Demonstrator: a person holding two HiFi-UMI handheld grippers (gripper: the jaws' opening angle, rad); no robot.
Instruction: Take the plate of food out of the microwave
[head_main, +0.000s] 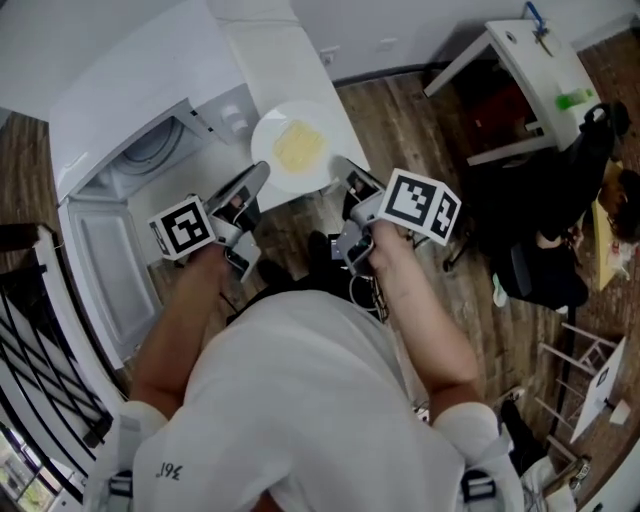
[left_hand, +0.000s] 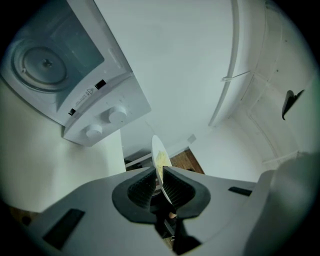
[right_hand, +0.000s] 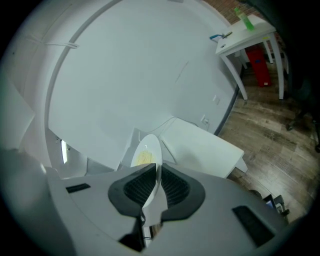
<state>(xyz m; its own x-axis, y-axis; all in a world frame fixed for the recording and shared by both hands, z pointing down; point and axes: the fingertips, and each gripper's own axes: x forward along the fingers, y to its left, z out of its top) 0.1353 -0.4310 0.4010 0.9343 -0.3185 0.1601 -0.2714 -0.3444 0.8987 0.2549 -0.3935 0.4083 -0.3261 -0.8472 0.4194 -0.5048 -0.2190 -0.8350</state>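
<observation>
Left tongs (head_main: 258, 176) and right tongs (head_main: 342, 168) both pinch the plate (head_main: 268, 135).

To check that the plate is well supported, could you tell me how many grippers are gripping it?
2: the left gripper clamps the plate at its near-left rim, and the right gripper clamps it at its near-right rim.

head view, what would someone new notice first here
The white plate with yellow food sits at top centre, out of the oven. It is clamped at its rim by the left gripper and the right gripper. To its left the microwave stands open, with its door swung wide.
</observation>
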